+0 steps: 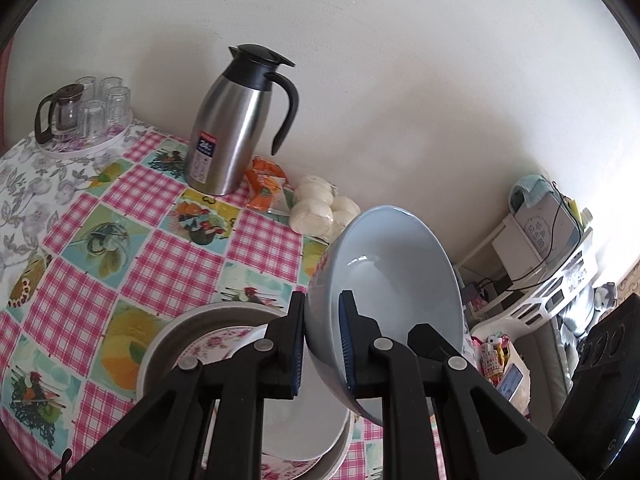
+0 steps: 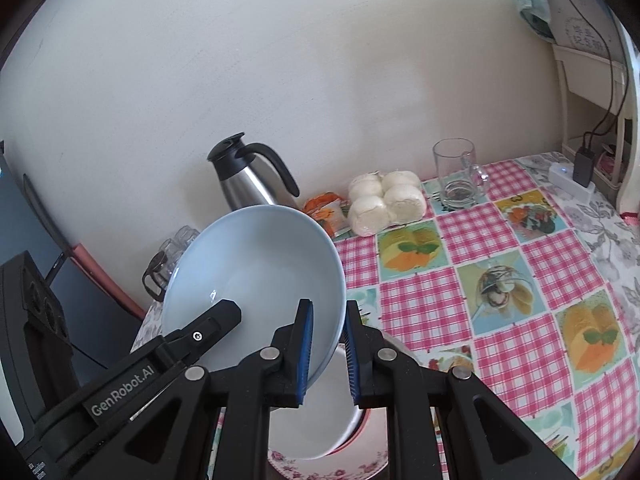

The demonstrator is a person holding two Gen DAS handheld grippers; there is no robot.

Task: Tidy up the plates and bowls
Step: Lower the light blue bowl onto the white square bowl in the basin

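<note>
A pale blue bowl (image 1: 396, 276) is held tilted in the air by both grippers. My left gripper (image 1: 322, 344) is shut on its rim, one finger inside and one outside. My right gripper (image 2: 326, 354) is shut on the opposite rim of the same bowl (image 2: 256, 276); the other gripper's finger (image 2: 208, 324) shows at the far rim. Below the bowl sits a stack: a grey pan (image 1: 168, 336) holding a floral plate (image 1: 216, 340) and a white bowl (image 1: 296, 432). The white bowl (image 2: 320, 428) and floral plate (image 2: 340, 470) also show in the right wrist view.
On the checked tablecloth (image 1: 160, 256) stand a steel thermos jug (image 1: 236, 120), an orange snack packet (image 1: 266, 188), bagged white buns (image 1: 320, 208) and a tray of glasses with a glass teapot (image 1: 80, 116). A glass mug (image 2: 458, 174) stands by the wall. A shelf unit (image 1: 548, 256) is off the table's right.
</note>
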